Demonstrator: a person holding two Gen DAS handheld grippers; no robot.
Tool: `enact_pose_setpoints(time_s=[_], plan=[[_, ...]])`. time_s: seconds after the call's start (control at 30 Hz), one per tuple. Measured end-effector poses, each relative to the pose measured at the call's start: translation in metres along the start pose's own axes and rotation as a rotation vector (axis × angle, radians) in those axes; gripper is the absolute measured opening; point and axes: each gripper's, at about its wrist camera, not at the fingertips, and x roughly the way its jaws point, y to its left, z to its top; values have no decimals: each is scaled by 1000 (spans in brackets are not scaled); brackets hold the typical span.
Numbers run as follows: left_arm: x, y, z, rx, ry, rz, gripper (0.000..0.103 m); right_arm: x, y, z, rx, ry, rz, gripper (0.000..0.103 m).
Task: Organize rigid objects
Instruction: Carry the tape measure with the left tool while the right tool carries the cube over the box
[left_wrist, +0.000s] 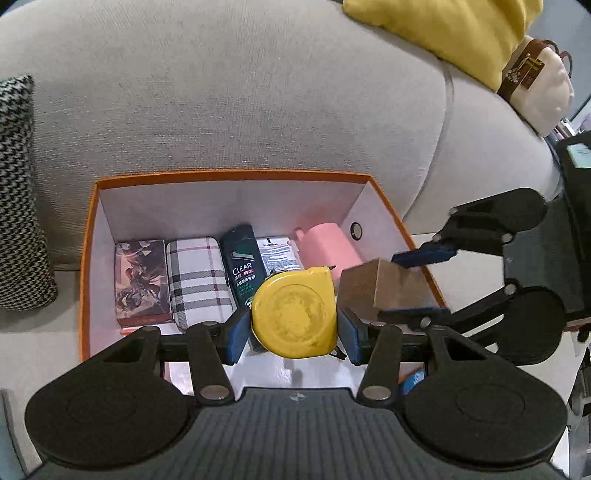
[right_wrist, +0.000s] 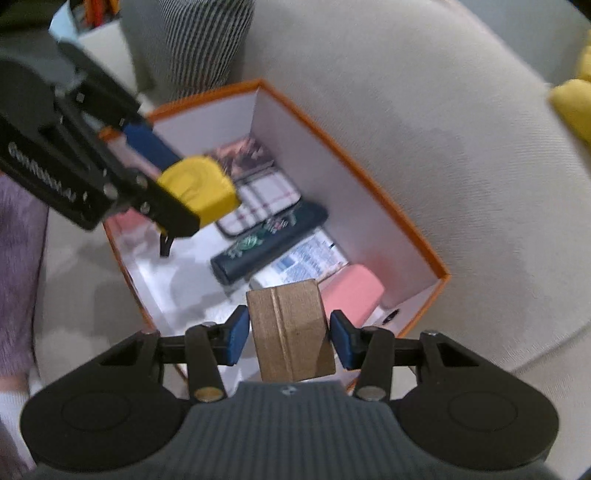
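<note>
Left wrist view: left fingers (left_wrist: 293, 330) clamp yellow tape measure (left_wrist: 293, 314), right fingers (right_wrist: 288, 334) clamp cardboard box (right_wrist: 291, 332), above orange box (left_wrist: 229, 175).

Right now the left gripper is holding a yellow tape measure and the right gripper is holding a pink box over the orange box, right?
Almost. The left gripper does hold the yellow tape measure, but the right gripper holds a brown cardboard box, not a pink one. The pink item already lies inside the orange box. The right wrist view shows this best.

Storage box (left_wrist: 92, 236) on the sofa (left_wrist: 221, 92).
Five items lay side by side along its far wall; tape measure (left_wrist: 293, 314) left of carton (left_wrist: 384, 291).
</note>
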Motion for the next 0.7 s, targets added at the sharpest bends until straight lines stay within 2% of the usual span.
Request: enact_pose_setpoints(time_s=[0.13, 0.33, 0.43, 0.63, 0.7], plan=[[12, 1, 0, -2, 17, -7, 58, 27, 1, 4, -132, 92, 57, 49], [23, 6, 1, -17, 38, -16, 58, 57, 3, 9, -292, 239, 88, 49], [26, 8, 1, -20, 41, -23, 58, 65, 4, 11, -337, 266, 86, 49], [29, 11, 1, -22, 50, -34, 58, 62, 10, 12, -479, 243, 36, 44], [29, 11, 1, -24, 51, -36, 58, 62, 8, 13, -488, 249, 41, 44]])
